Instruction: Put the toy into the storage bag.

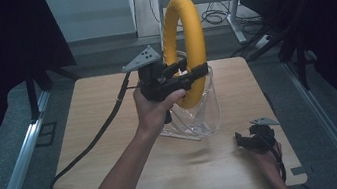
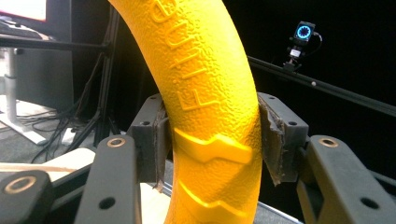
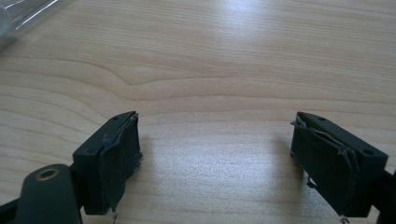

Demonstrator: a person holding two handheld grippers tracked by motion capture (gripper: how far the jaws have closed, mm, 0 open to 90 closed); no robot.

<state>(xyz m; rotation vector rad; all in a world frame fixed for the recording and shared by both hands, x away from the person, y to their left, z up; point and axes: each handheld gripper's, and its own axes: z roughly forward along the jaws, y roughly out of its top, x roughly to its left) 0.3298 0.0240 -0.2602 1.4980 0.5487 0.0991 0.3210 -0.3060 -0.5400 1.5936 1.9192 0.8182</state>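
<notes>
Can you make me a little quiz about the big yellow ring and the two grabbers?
1. True or false: the left gripper is clamped on the yellow ring.
2. What lies under the right gripper? A) a cloth B) the bare wooden table C) a plate
3. Fill in: the ring is held upright above a see-through ____.

Key:
1. True. In the left gripper view both pads press the ring's sides.
2. B. Its jaws stand wide apart over wood, holding nothing.
3. Plastic bag, as far as the high view shows.
</notes>
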